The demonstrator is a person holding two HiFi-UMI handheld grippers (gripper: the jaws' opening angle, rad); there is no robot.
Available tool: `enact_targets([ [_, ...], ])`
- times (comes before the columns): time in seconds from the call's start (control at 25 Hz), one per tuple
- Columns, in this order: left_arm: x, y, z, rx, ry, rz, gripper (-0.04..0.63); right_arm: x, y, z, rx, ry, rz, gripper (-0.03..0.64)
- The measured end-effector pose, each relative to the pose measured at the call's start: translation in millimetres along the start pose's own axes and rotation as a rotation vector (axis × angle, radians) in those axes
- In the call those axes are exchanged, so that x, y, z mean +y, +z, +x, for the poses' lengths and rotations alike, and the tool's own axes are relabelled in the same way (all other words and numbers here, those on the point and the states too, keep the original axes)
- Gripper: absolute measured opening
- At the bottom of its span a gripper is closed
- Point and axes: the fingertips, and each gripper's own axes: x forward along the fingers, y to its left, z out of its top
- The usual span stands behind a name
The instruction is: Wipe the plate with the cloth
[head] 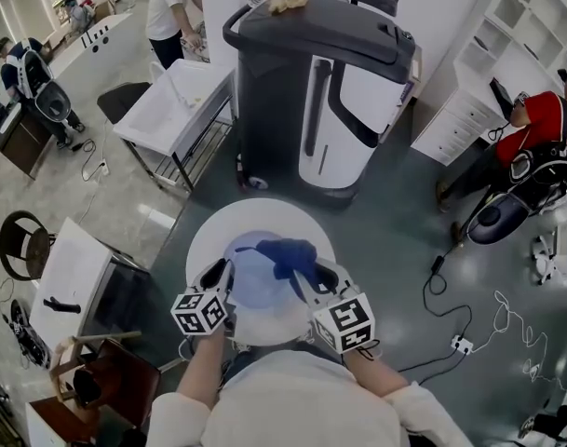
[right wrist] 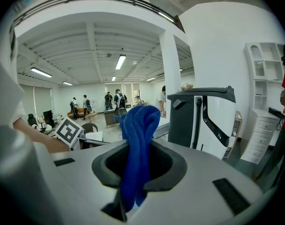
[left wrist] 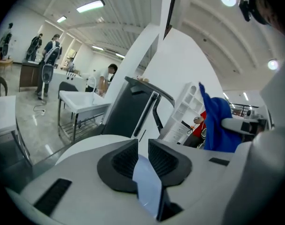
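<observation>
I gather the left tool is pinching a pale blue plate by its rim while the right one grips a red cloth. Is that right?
Not quite. The cloth is blue, not red, as the right gripper view shows. The rest stands: the left gripper pinches the pale blue plate by its rim, and the right gripper has its fingers closed on the cloth.

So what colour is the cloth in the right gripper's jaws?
The fuzzy cloth is deep blue, clearest in the right gripper view.
</observation>
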Motion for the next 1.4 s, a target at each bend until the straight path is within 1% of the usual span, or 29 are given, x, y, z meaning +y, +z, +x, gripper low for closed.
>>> enact_targets([
  [0.12, -19.3, 19.9, -9.7, -0.056, -0.045, 0.051, 0.059, 0.9, -0.2, 1.4, -0.003, 0.002, 0.004, 0.084],
  [0.28, -43.5, 41.6, -25.1, -0.112, -0.088, 0.121, 0.044, 0.8, 1.7, 2.4, -0.010, 0.002, 0.010, 0.084],
  [0.44, -61.3, 57.1, -38.1, -0.142, -0.118, 0.172, 0.043, 1.1, 3.5, 4.4, -0.016, 0.003, 0.013, 0.084],
  [0.64, -84.9, 71.5, -50.8, -0.169, -0.144, 0.254, 0.038, 0.5, 5.3, 5.5, -0.023, 0.007, 0.016, 0.084],
  [0.88, -105.7, 80.2, -66.8, -0.200, -0.155, 0.297, 0.035, 2.3, 5.4, 6.1, -0.029, 0.009, 0.019, 0.084],
  [1.0, -113.6, 81.1, -71.0, -0.202, -0.162, 0.314, 0.034, 1.3, 4.5, 6.1, -0.030, 0.008, 0.025, 0.084],
  [1.2, -112.9, 84.8, -76.3, -0.215, -0.145, 0.335, 0.032, -0.1, 4.5, 6.8, -0.032, 0.005, 0.028, 0.084],
  [1.4, -106.5, 89.9, -81.8, -0.229, -0.121, 0.330, 0.032, -1.7, 3.0, 5.2, -0.023, -0.007, 0.020, 0.084],
])
